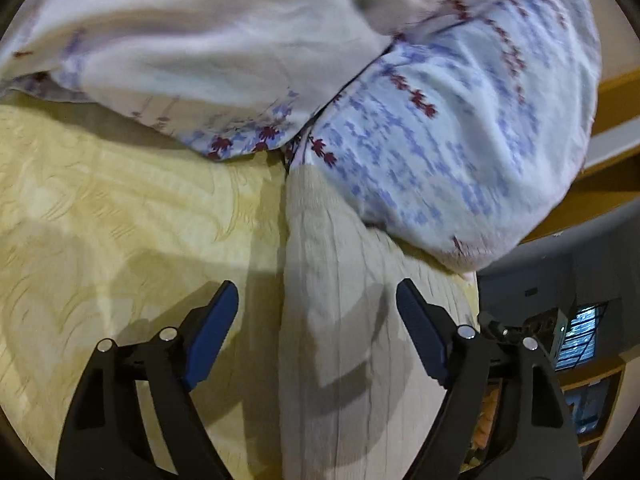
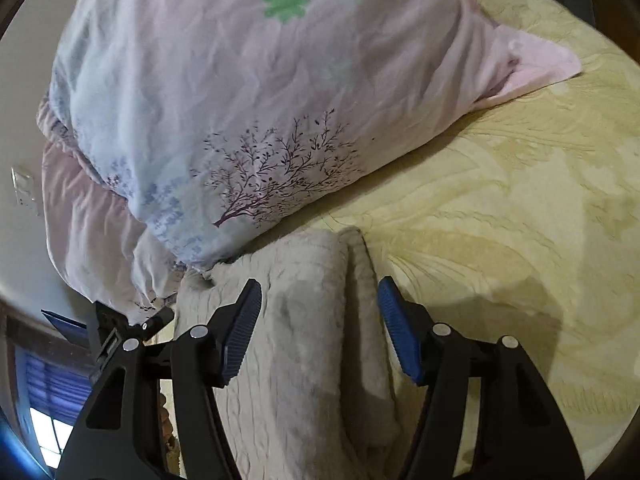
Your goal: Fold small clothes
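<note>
Left gripper (image 1: 317, 300): jaws spread wide, blue pads (image 1: 216, 332) clear of the cloth; nothing is pinched between them.
Right gripper (image 2: 319, 296): jaws spread, less wide; pads (image 2: 240, 328) stand either side of the cloth's rolled edge without pressing it.
Garment (image 1: 340, 340): a cream ribbed knit, lying flat on the near part of the bed, right under both grippers; its far end runs up to the pillows.
Folded edge (image 2: 316, 264): in the right wrist view a doubled, rounded fold shows along the cloth's right side.
Handling, as I judge it: light, soft and limp, with no stiffness of its own; the knit should stretch and sag if lifted by one point, and the ribbing likely gives the pads good purchase.
Where to hold: probably at an edge or corner, one gripper at each, pinching through both layers of the fold.
Risk: catching the bedspread (image 1: 120, 208) with the knit.
Beyond: printed pillows (image 2: 240, 100) lie at the far side, touching the garment's end.
</note>
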Demonstrator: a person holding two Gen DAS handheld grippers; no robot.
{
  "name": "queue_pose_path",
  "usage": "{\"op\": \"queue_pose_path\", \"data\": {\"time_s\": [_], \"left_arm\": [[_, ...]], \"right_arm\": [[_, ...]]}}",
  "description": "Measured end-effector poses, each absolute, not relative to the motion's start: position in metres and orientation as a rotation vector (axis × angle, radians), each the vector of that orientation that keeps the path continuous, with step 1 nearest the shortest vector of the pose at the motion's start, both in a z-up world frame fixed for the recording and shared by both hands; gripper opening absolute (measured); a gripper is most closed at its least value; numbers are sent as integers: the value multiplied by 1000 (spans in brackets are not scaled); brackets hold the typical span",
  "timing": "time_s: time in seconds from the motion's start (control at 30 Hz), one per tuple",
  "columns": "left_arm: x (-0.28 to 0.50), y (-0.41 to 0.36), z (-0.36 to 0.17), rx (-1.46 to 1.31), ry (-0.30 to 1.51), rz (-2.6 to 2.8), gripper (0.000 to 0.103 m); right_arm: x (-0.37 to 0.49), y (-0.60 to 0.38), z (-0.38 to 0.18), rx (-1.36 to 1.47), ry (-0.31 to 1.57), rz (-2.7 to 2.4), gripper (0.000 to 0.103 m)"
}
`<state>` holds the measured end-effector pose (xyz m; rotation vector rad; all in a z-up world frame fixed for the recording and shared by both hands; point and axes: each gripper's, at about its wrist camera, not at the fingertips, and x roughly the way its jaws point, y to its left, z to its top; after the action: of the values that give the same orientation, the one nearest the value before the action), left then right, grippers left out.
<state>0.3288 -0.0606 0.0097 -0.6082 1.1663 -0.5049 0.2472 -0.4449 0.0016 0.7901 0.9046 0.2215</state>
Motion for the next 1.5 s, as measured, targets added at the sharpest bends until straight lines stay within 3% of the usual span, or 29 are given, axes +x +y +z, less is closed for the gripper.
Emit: {"op": "queue_pose_path", "data": {"time_s": [0.03, 0.1, 0.23, 0.33, 0.43, 0.53, 0.57, 0.6, 0.67, 0.7, 0.73, 0.87, 1.13, 1.5], "left_arm": [[332, -62, 7, -615, 1172, -506, 70], [338, -65, 2, -642, 1178, -532, 37], [336, -66, 11, -615, 1126, -575, 18], [328, -61, 19, -613, 1056, -600, 15], [328, -64, 16, -568, 1068, -549, 14], [324, -62, 17, -569, 1086, -545, 20], [321, -58, 19, -572, 1087, -551, 31], [315, -53, 23, -574, 1090, -564, 40], [302, -46, 27, -579, 1086, -575, 64], [294, -42, 31, -573, 1083, -579, 68], [288, -41, 33, -558, 1078, -579, 69], [258, -49, 43, -456, 1055, -612, 81], [229, -90, 36, -190, 1064, -577, 85], [238, -117, 23, -167, 1078, -574, 92]], "right_arm": [[248, -444, -1, 792, 905, 234, 35], [248, -439, -1, 772, 896, 266, 13], [230, -431, 22, 683, 740, 324, 10], [215, -434, 36, 646, 637, 331, 9], [227, -435, 15, 611, 751, 203, 9], [234, -436, -4, 626, 841, 162, 11], [231, -437, -1, 632, 837, 160, 12], [227, -439, 3, 642, 839, 161, 20], [217, -443, 9, 669, 849, 165, 52], [214, -445, 12, 680, 847, 170, 72], [207, -446, 15, 691, 838, 185, 75], [196, -444, 8, 708, 882, 216, 75], [190, -437, -16, 778, 947, 249, 75], [193, -427, -18, 792, 940, 310, 74]]}}
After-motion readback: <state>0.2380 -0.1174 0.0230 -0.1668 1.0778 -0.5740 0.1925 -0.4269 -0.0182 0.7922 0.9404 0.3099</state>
